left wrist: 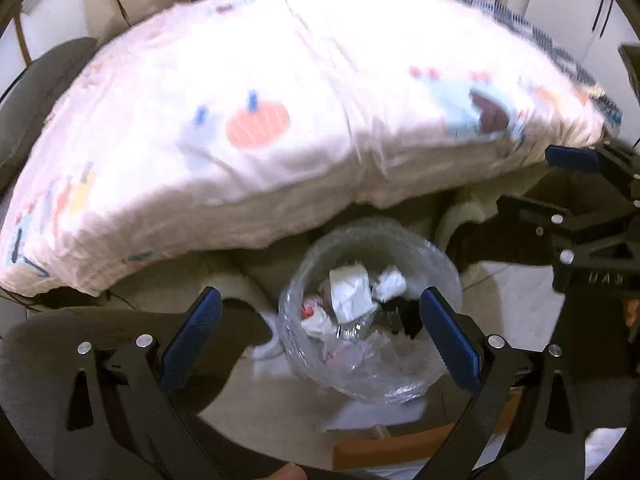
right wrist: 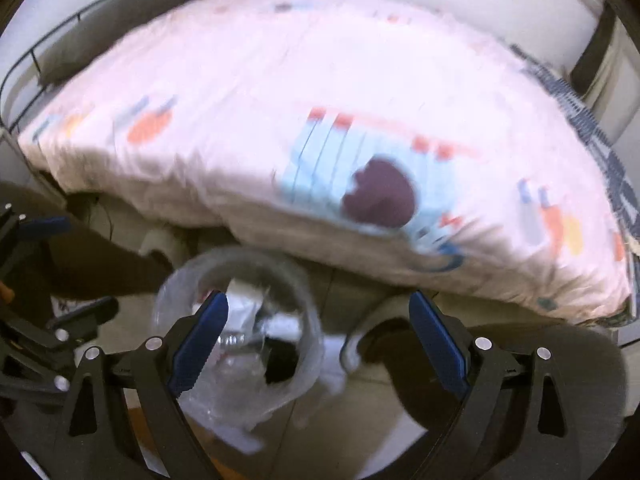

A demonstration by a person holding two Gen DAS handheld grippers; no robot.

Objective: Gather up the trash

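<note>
A round bin lined with a clear plastic bag [left wrist: 416, 264] stands on the floor beside the bed. It holds crumpled white paper [left wrist: 352, 292] and other scraps. My left gripper [left wrist: 320, 324] is open and empty, its blue pads either side of the bin, above it. My right gripper [right wrist: 316, 328] is open and empty, with the bin [right wrist: 304, 292] under its left finger. The right gripper also shows at the right edge of the left wrist view [left wrist: 576, 184]. The left gripper shows at the left edge of the right wrist view [right wrist: 44, 240].
A bed with a white quilt printed with coloured shapes [left wrist: 260, 92] fills the upper half of both views. A grey slipper [right wrist: 500, 372] lies on the floor by the bed. A brown cardboard piece [left wrist: 396, 446] lies near the bin.
</note>
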